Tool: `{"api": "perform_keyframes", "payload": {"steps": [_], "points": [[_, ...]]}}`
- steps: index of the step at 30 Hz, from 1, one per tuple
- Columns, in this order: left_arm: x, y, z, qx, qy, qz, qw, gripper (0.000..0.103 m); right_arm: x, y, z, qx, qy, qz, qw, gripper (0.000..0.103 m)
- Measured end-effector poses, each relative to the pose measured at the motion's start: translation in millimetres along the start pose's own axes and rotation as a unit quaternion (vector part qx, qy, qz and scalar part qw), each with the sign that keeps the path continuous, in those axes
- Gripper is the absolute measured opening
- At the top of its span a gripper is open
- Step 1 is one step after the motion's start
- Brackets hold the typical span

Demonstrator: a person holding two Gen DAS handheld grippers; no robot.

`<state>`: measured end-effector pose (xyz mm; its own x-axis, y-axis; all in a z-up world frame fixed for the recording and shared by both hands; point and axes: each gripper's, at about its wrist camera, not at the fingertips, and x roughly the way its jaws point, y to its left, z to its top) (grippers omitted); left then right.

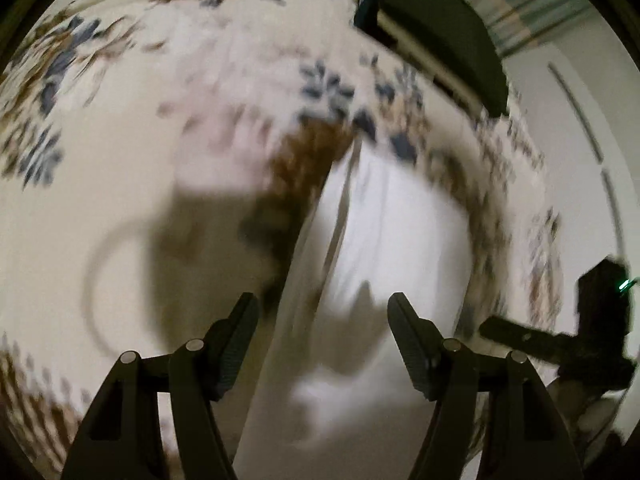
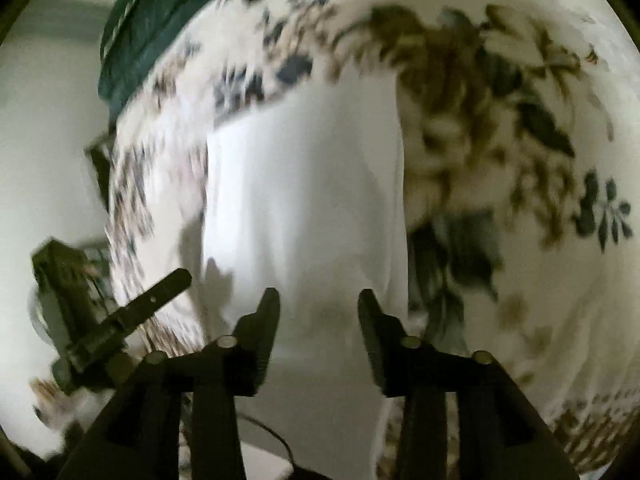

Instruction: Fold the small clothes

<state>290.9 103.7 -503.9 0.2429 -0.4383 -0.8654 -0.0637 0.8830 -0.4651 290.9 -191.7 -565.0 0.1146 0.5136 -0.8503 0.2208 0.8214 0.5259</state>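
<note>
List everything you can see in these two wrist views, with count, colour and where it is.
White garment: one, white, lying flat on the floral cover under both grippers; type unclear through blur.
Floral cover: one, cream with blue and brown flowers, spread beneath the garment.
Dark green item: one, at the cover's far edge; too blurred to identify.
Left gripper: one, black, jaws apart above the garment's edge, nothing held.
Right gripper: one, black, jaws apart above the garment, nothing held.
</note>
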Motion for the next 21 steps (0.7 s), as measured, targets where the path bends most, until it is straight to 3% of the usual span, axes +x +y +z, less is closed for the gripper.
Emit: {"api": "perform_keyframes", "payload": {"steps": [3,7,9,10,12,15,18,20,21], "points": [[15,-1,35,-0.014,-0.008,-0.03,0.9994,0.065,-5,-20,31,0.055,-0.022,0.029,0.998,0.047],[64,0,70,-0.01,0.015,-0.044,0.9989,0.061,12,-37,66,0.098,-0.027,0.048,0.994,0.047],[80,0,74,0.002,0.021,-0.049,0.9986,0.022,26,-39,82,0.109,-0.024,0.048,0.993,0.046],[86,-1,76,0.015,0.026,-0.039,0.9988,0.009,38,-34,87,0.114,-0.024,0.049,0.992,0.038],[89,1,79,0.03,0.022,-0.031,0.9988,0.007,46,-34,94,0.108,-0.028,0.021,0.993,0.018],[85,8,84,0.021,0.027,-0.037,0.9987,0.009,50,-28,103,0.093,-0.042,-0.034,0.994,0.011],[74,10,83,0.01,0.044,-0.043,0.9981,0.02,42,-27,100,0.092,-0.026,-0.043,0.994,0.011],[55,7,70,0.013,0.042,-0.053,0.9976,0.048,30,-22,86,0.083,-0.016,-0.018,0.996,0.013],[48,3,64,0.014,0.039,-0.059,0.9974,0.056,24,-18,77,0.073,-0.012,-0.008,0.997,0.018]]}}
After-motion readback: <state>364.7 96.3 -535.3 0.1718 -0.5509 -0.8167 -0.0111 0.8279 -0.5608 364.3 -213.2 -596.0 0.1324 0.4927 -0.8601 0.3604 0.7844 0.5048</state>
